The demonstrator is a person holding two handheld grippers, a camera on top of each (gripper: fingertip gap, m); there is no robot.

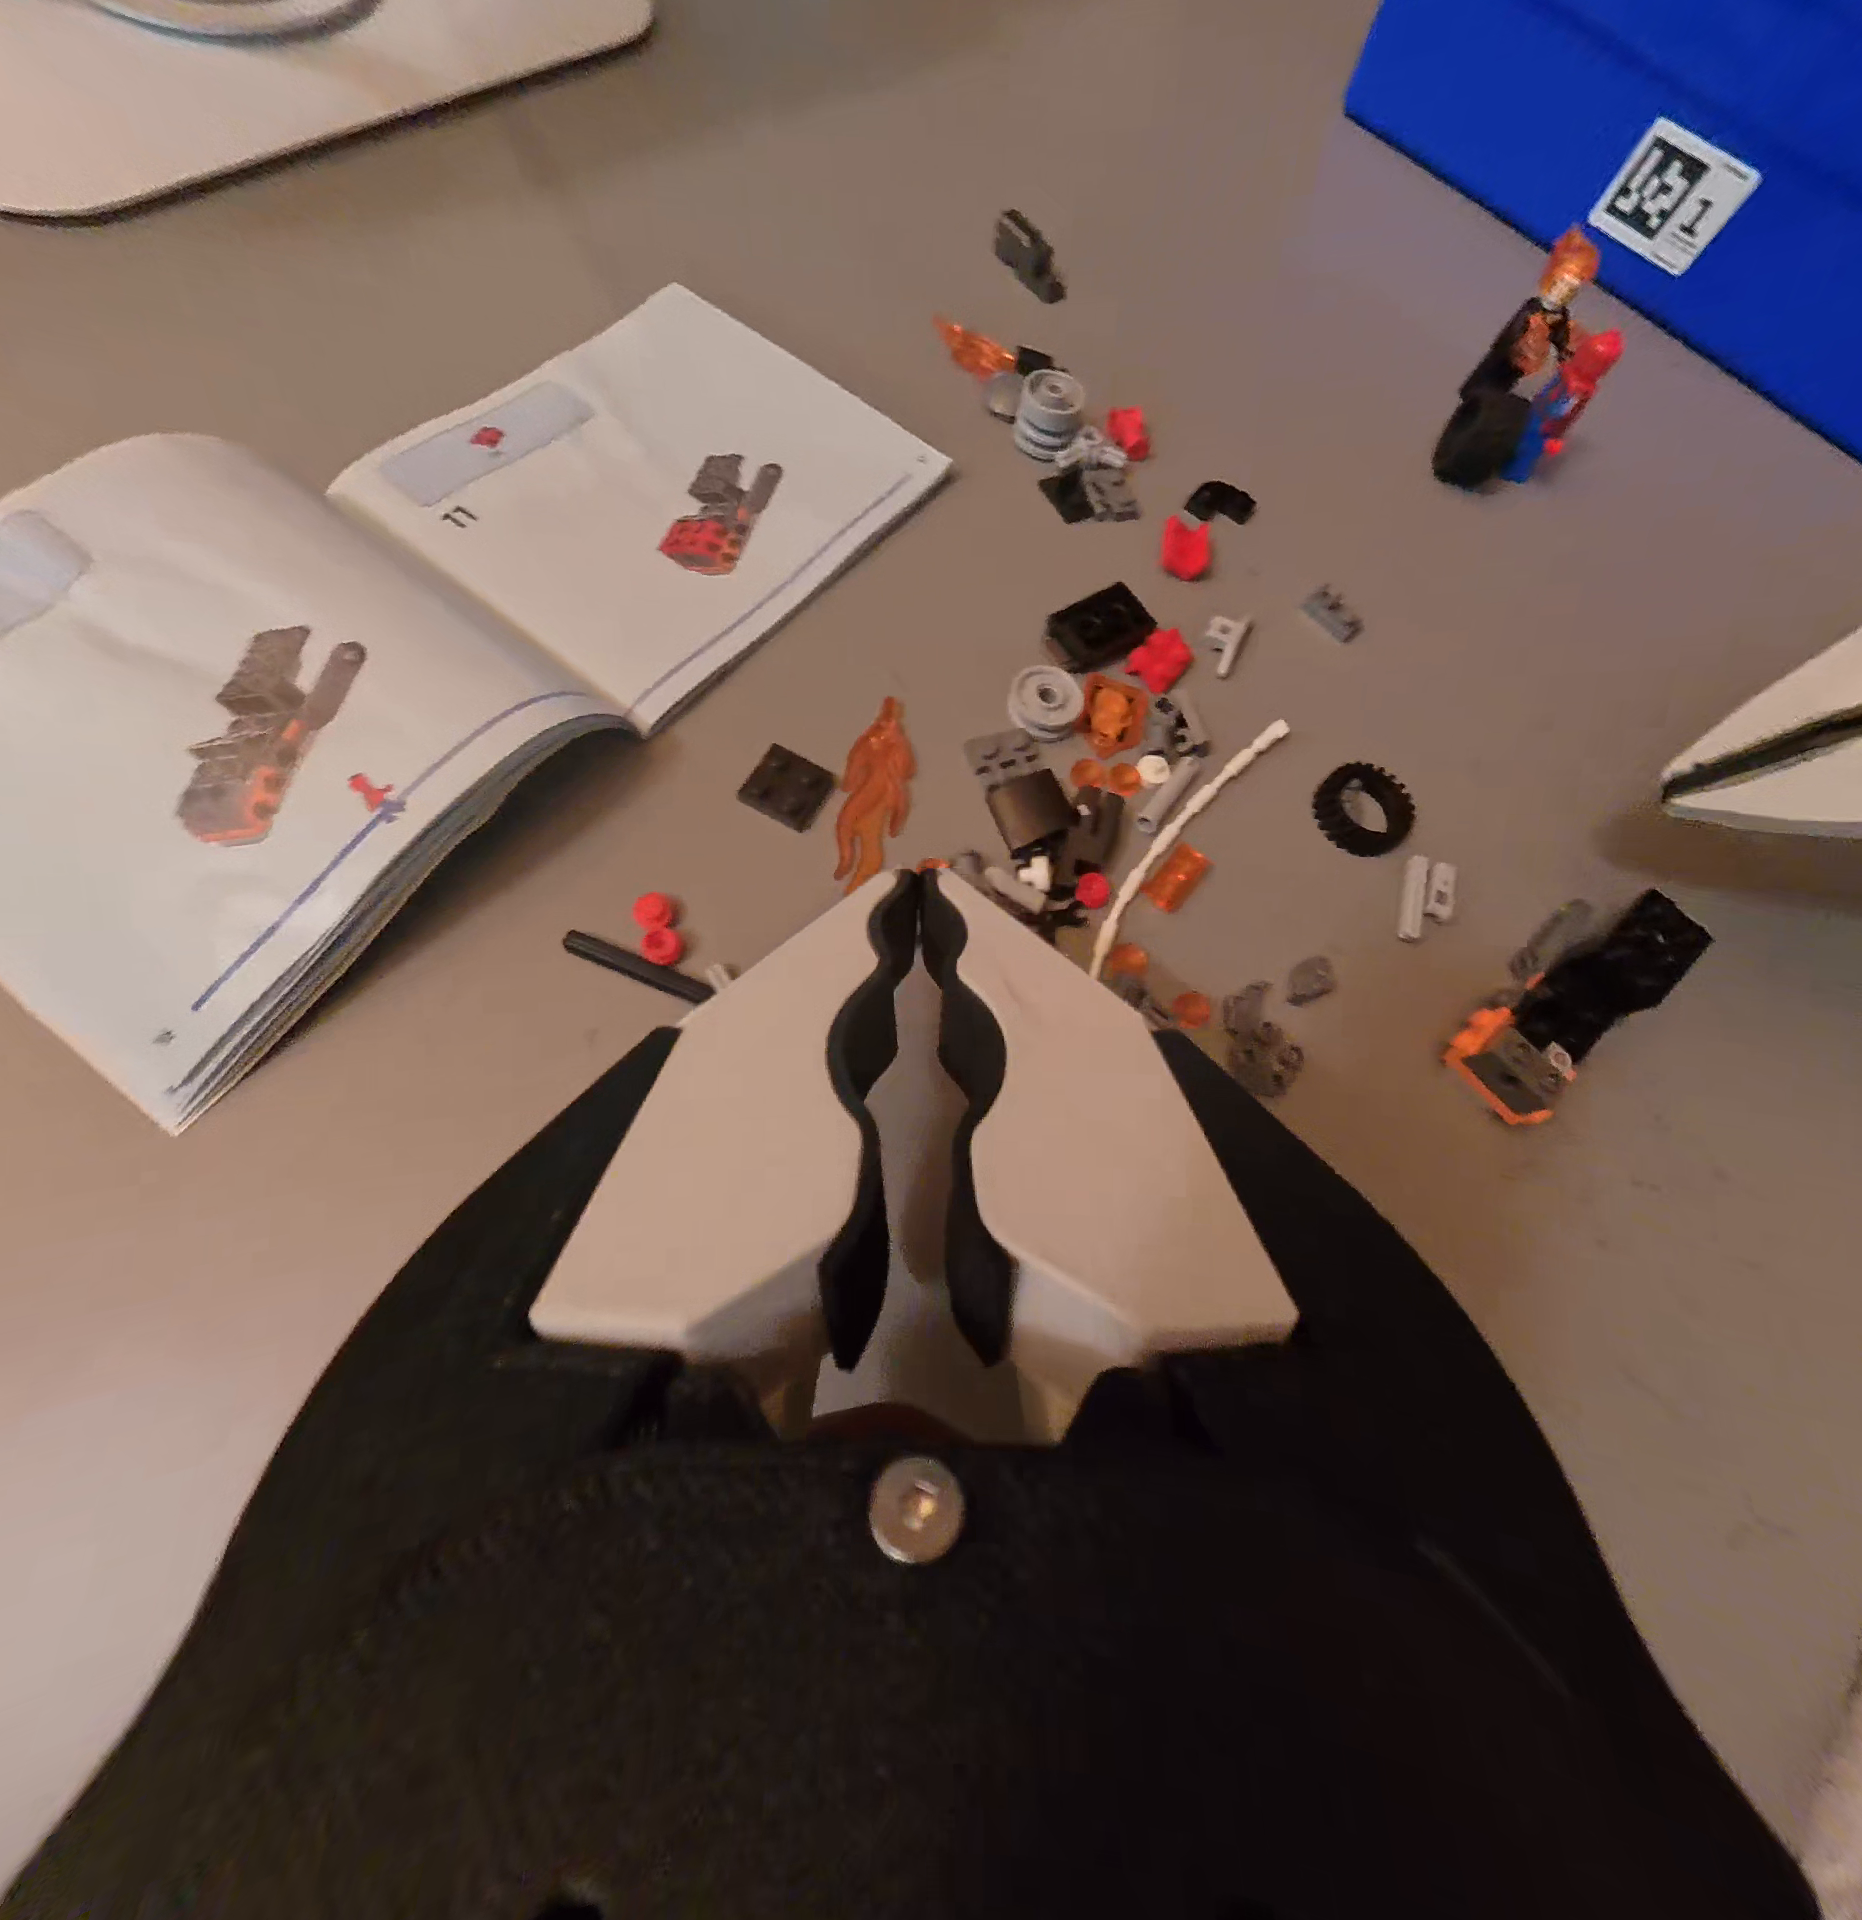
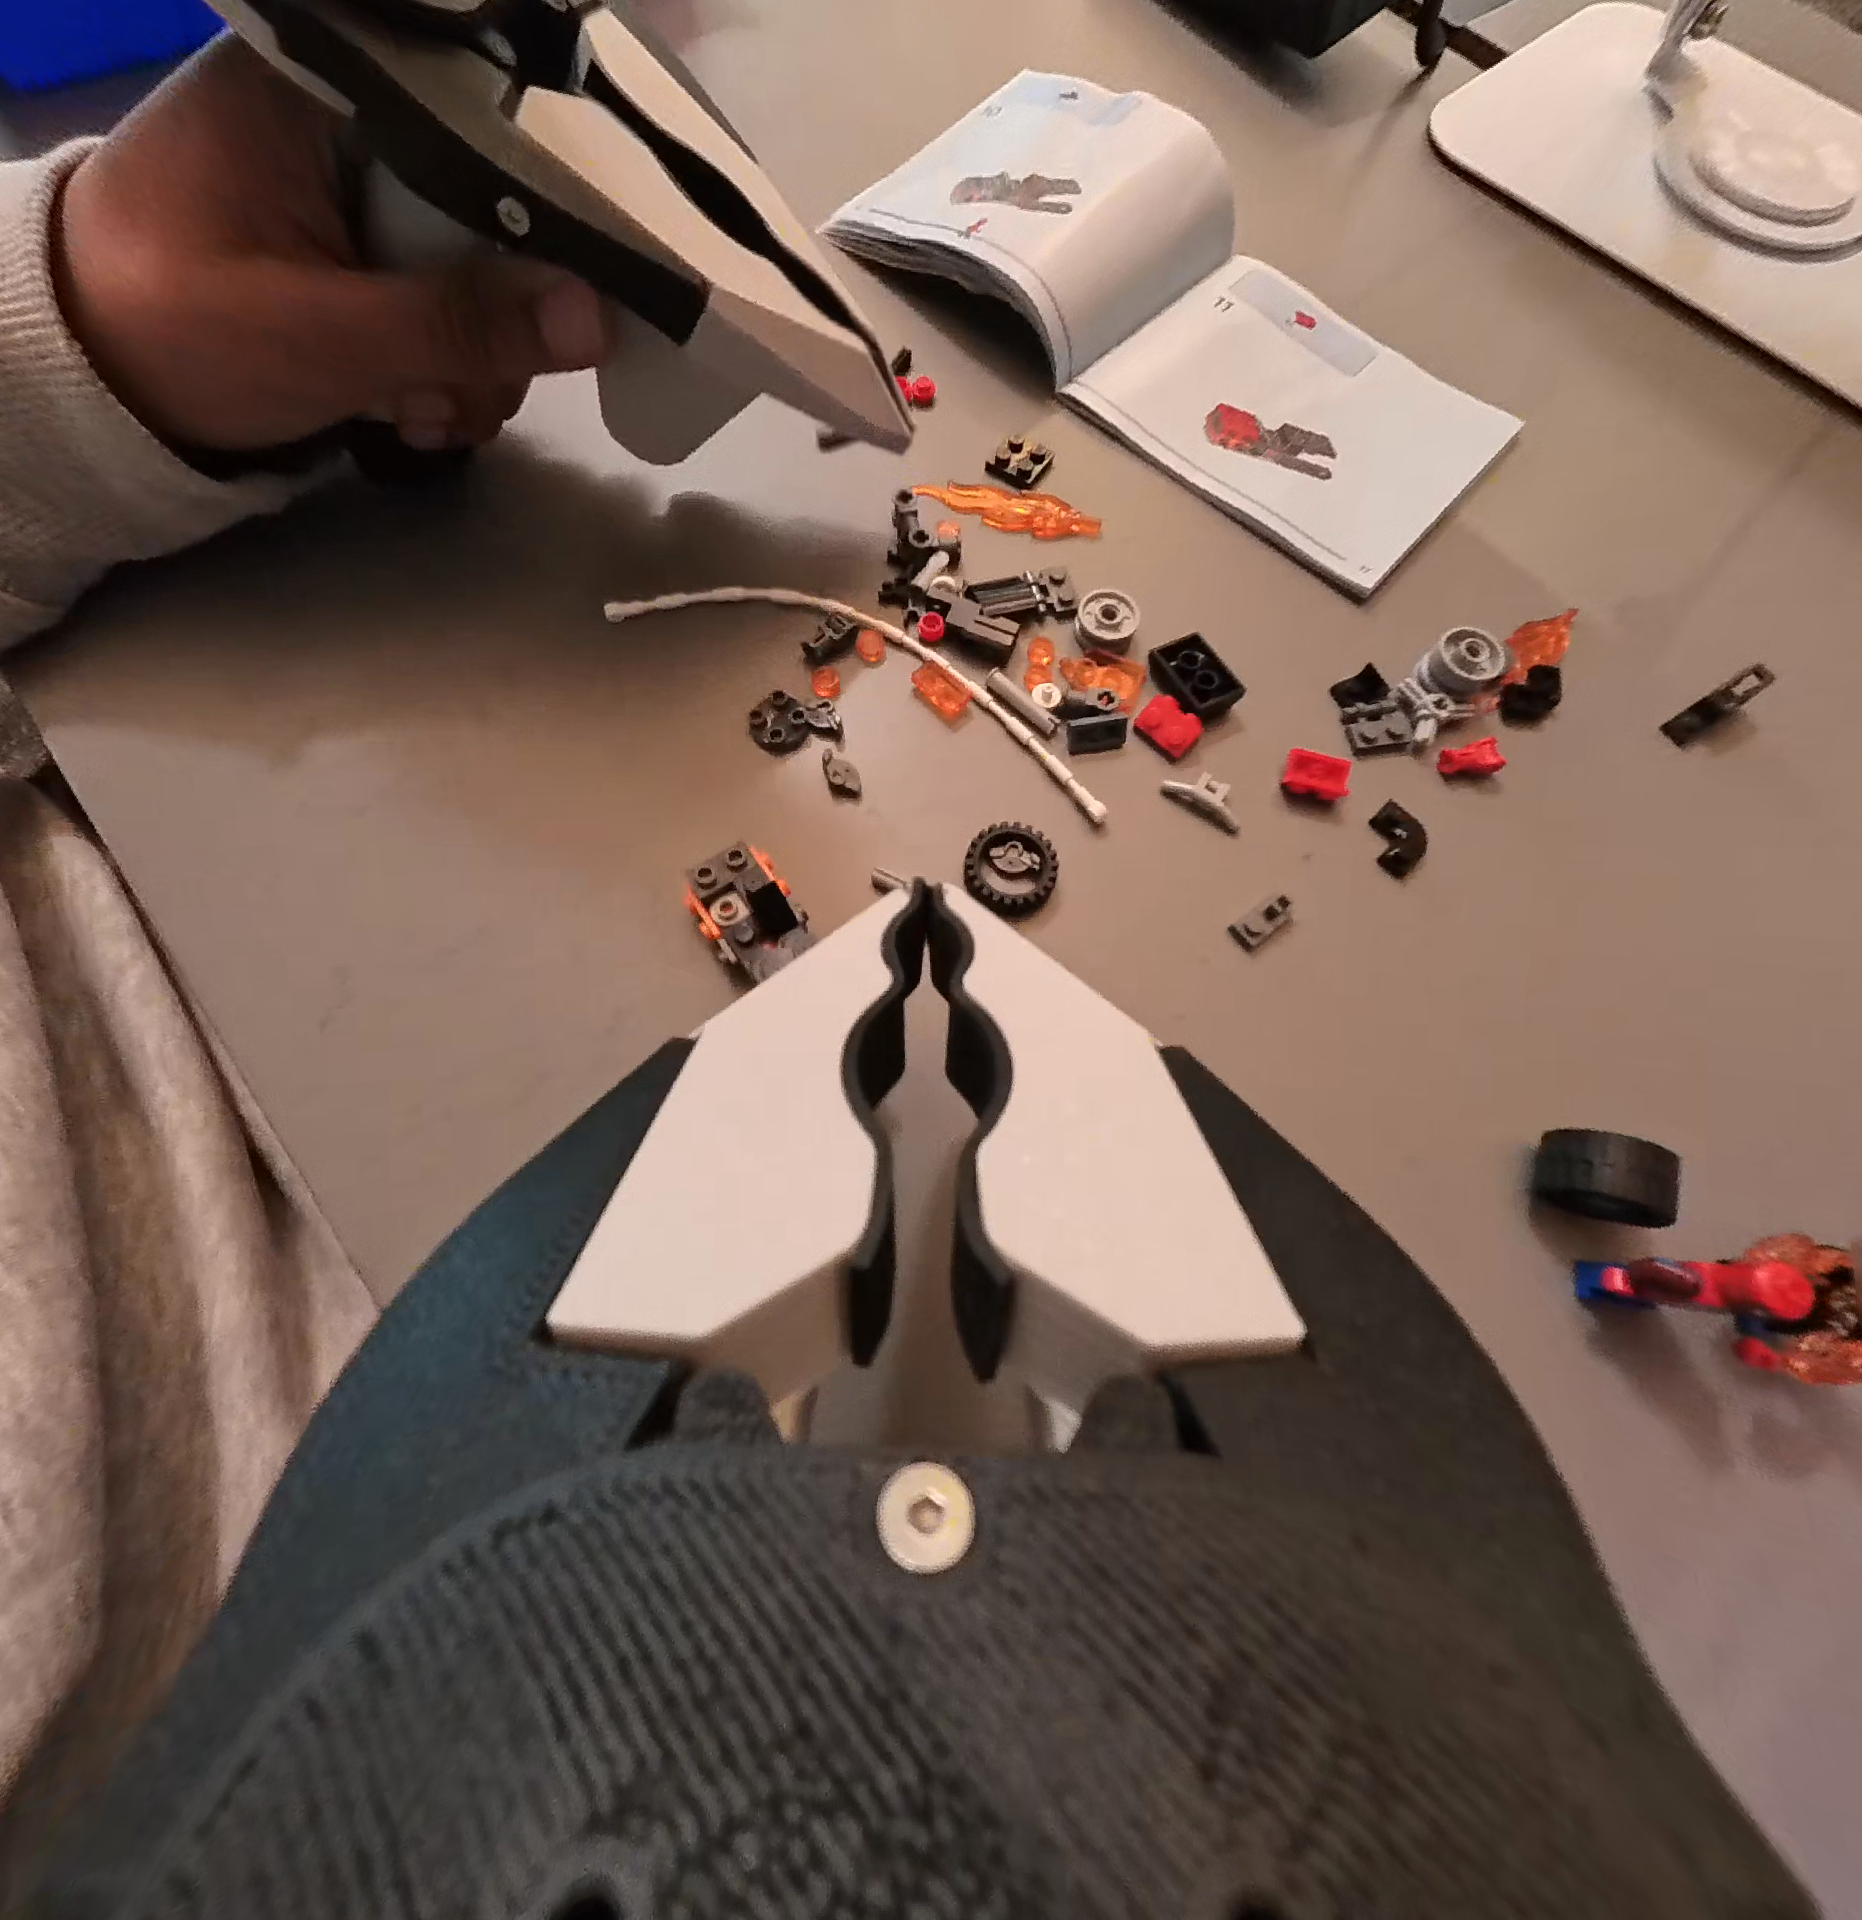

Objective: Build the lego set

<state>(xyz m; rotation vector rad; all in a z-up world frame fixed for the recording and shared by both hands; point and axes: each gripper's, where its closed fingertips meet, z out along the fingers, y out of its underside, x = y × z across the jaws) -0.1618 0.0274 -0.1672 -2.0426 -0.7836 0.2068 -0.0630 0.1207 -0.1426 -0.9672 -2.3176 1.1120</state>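
Observation:
Loose lego pieces [image 1: 1103, 727] in black, grey, red and orange lie scattered on the grey table [image 1: 906, 156]. My left gripper [image 1: 919, 878] is shut and empty, hovering over the near edge of the pile, beside an orange flame piece [image 1: 875, 790]. It also shows in the right wrist view [image 2: 885, 426], held by a hand. My right gripper [image 2: 922, 888] is shut and empty, just above the table between a black and orange partial build [image 2: 745, 904] and a small black tyre [image 2: 1010, 868]. The build also shows in the left wrist view [image 1: 1571, 1003].
An open instruction booklet [image 1: 387, 675] lies left of the pile. Two minifigures with a black wheel [image 1: 1529, 384] stand by a blue box [image 1: 1685, 125]. A white stand base [image 2: 1685, 197] sits at the far edge. A sleeve [image 2: 96, 1039] is at the left. The left gripper's tips are roughly 15 cm from the right gripper's. The orange flame piece [image 1: 875, 790] is about 4 cm from my left fingertips. It is also in sight in the right wrist view [image 2: 1020, 509].

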